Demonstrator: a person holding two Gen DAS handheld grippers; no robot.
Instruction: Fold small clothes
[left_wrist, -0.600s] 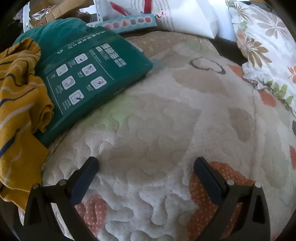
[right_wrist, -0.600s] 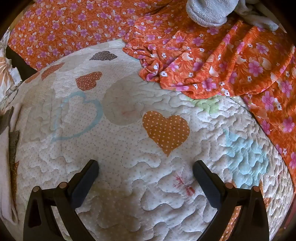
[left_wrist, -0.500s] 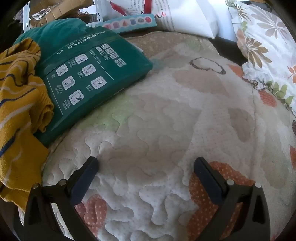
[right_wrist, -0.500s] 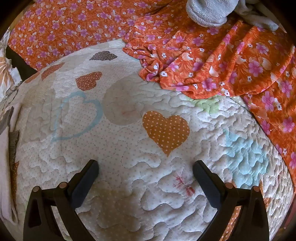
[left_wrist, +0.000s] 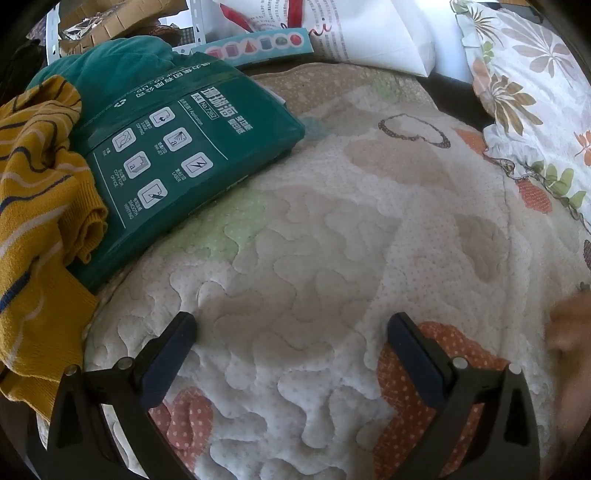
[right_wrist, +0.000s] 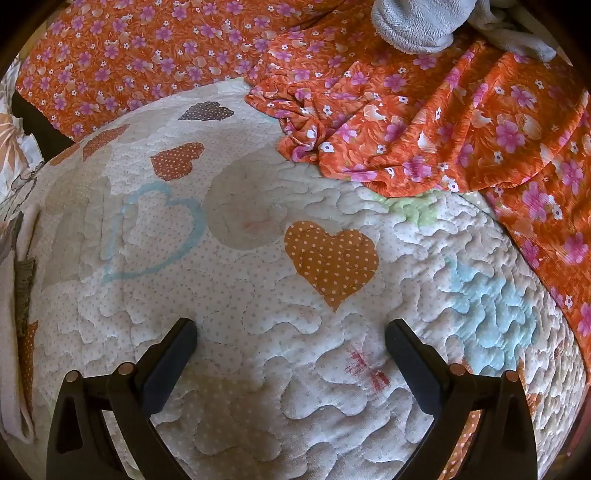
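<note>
Left wrist view: left gripper spread wide, empty, over the quilt. Yellow striped garment lies at 10 o'clock, well apart, overlapping a green paper pack.

Right wrist view: right gripper spread wide, empty. Orange floral garment lies at 1 o'clock, well apart.

left tool and right tool tilt downward, jaws wide, holding nothing.
</note>
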